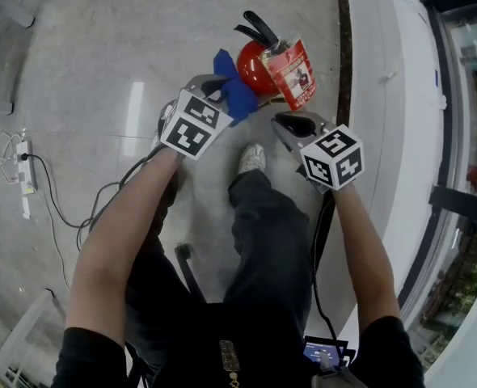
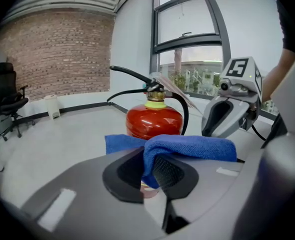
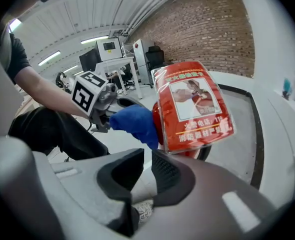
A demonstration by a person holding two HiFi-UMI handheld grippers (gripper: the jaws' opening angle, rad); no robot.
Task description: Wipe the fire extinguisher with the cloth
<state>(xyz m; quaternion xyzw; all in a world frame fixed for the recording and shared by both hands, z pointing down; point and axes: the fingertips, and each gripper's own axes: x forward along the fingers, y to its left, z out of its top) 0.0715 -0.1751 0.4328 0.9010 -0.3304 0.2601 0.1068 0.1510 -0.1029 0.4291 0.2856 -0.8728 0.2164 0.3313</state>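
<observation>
The left gripper (image 1: 217,84) clamps the blue cloth (image 1: 237,95), which rests against the red fire extinguisher (image 1: 255,71) on the floor (image 1: 101,55). The right gripper (image 1: 290,124) is just beside, its 2 jaws slightly apart and empty.

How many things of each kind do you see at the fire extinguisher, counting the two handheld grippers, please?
Red fire extinguisher: 1
Blue cloth: 1
Red laminated card hanging on it: 1
Grippers: 2, the left gripper and the right gripper
Total: 5
</observation>
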